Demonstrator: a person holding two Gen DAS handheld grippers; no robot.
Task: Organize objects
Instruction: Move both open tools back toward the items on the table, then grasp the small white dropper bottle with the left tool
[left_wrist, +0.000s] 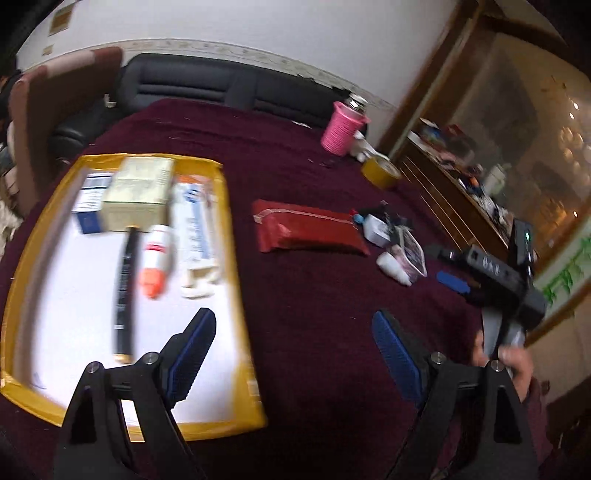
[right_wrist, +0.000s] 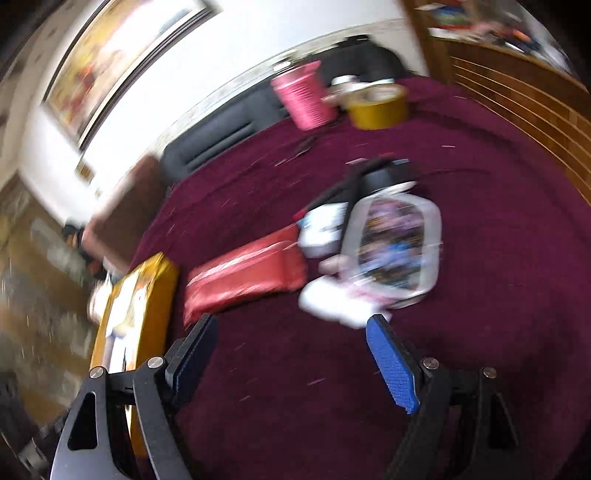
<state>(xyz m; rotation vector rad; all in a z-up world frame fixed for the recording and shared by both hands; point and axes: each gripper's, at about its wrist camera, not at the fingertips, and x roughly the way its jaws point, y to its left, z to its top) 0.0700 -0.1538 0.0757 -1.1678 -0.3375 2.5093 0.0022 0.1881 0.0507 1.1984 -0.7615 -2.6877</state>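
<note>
Left hand-held gripper (left_wrist: 291, 347) and right hand-held gripper (right_wrist: 291, 354): jaws apart, empty, lower frame. Maroon-covered worktop (left_wrist: 314, 295); yellow-rimmed tray (left_wrist: 232, 221) left. White wall upper frame. Labels blurred, unreadable.

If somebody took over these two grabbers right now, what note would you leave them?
Left gripper: open, empty, at the tray's near edge.
Right gripper: open, empty, just short of the loose pile.
Done: cream box, black pen, orange-capped tube and white tube lie in the yellow-rimmed tray.
Left: red pouch and clutter pile on the maroon cloth.
</note>
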